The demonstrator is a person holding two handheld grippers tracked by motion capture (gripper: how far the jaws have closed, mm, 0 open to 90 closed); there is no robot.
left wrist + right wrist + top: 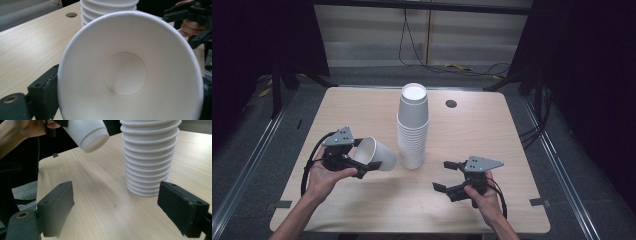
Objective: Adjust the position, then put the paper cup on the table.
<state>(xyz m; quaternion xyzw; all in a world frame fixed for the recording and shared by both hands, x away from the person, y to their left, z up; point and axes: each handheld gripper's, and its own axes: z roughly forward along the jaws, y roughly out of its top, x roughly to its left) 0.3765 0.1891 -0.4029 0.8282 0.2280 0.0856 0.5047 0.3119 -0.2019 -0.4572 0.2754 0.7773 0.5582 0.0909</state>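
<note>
A tall stack of white paper cups (413,130) stands upright at the middle of the wooden table (492,130). My left gripper (363,156) is shut on a single white paper cup (377,154) held on its side above the table, left of the stack, base toward the stack. In the left gripper view the cup's mouth (125,72) faces the camera, with a black jaw against each side of the rim. My right gripper (442,175) is open to the right of the stack, nothing between its jaws. From the right gripper view, the stack (150,157) rises ahead and the held cup (86,132) hangs at top left.
A round cable hole (451,104) lies in the table behind and right of the stack. Bare tabletop stretches in front of the stack between the two hands. Dark curtains flank the table, and cables run across the floor behind it.
</note>
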